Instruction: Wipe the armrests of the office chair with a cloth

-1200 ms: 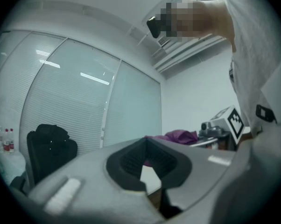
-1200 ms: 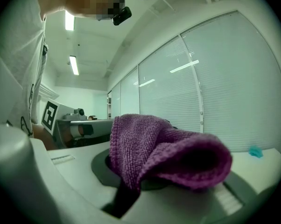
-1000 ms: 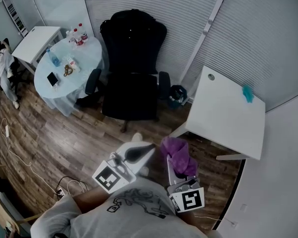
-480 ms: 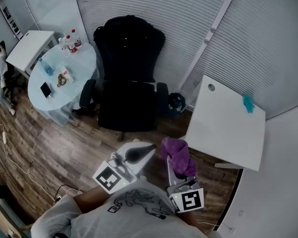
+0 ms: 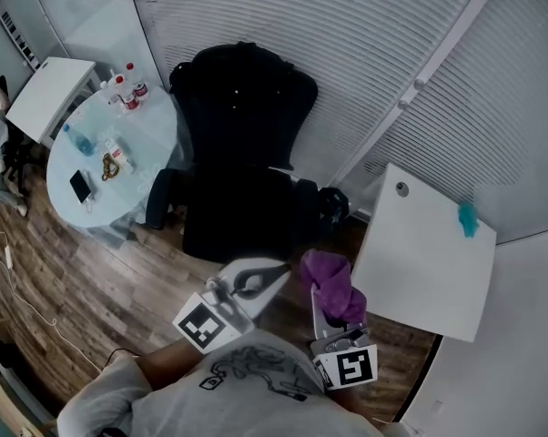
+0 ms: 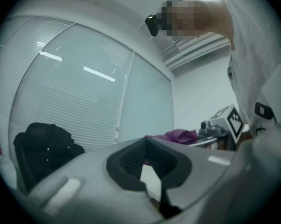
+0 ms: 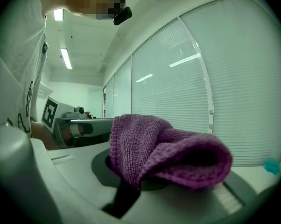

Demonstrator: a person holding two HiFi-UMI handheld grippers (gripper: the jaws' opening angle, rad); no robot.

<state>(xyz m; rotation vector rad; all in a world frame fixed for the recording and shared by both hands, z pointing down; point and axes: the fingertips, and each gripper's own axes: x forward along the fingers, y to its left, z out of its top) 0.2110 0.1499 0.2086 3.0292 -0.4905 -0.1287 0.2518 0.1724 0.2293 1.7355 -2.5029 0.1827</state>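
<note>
"How far had the wiping got?"

"By my reading, it hadn't begun. The purple cloth (image 5: 331,283) was bunched in the right tool (image 5: 323,300), whose jaws were clamped on it. It was held up in the air, well apart from the office chair (image 5: 242,144)."

"And the armrests?"

"Both armrests (image 5: 161,196) were bare, with nothing touching either. The chair stood against the blinds (image 5: 347,53), between a round tabletop (image 5: 151,139) and a white tabletop (image 5: 420,262)."

"What about the other tool?"

"The left tool (image 5: 261,278) had its jaws drawn narrow, close together, with nothing between them. It hovered just beside the cloth."

"So what was left?"

"All of it, I'd judge. The cloth had to be carried over to the chair, then rubbed along one armrest and then the other."
</note>
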